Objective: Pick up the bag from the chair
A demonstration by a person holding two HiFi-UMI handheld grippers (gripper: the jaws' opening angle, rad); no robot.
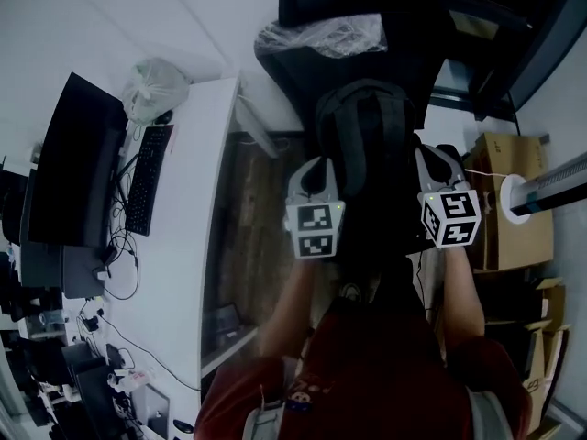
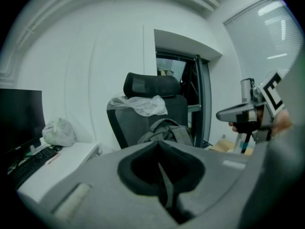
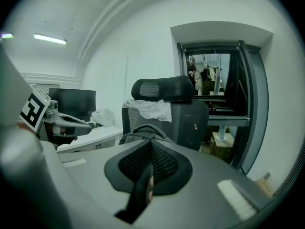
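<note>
Left gripper [image 1: 315, 174] and right gripper [image 1: 438, 165] flank the bag [image 1: 367, 140], both empty.
The bag stands on the chair [image 1: 404, 58] seat, leaning on the backrest. Each gripper's jaws are pressed together with nothing between them. Both are held near level, one on each side and short of the bag, apparently lined up for a two-sided lift not yet begun.
</note>
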